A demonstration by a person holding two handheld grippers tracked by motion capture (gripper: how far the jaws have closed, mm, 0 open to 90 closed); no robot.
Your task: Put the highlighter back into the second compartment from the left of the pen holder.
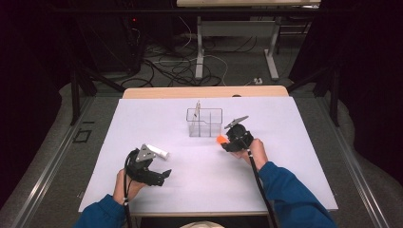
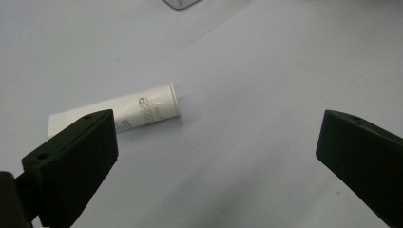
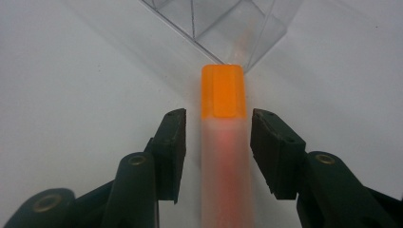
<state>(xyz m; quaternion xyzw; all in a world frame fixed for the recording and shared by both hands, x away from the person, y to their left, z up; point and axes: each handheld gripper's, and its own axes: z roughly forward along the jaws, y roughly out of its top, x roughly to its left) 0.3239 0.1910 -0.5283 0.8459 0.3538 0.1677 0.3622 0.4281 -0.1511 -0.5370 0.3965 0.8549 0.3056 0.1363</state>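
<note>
right claw [image 3: 217, 142] astride orange-capped tube [image 3: 223, 156], jaws apart

Two tubes — one white [image 1: 157, 152], one orange-capped [image 3: 223, 142], one clear organizer [image 1: 205, 122]

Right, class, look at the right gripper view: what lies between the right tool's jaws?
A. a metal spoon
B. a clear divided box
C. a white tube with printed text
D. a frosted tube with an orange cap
D: in the right gripper view the frosted tube with its orange cap runs up between the right tool's jaws, which stand slightly apart from it on both sides.
</note>
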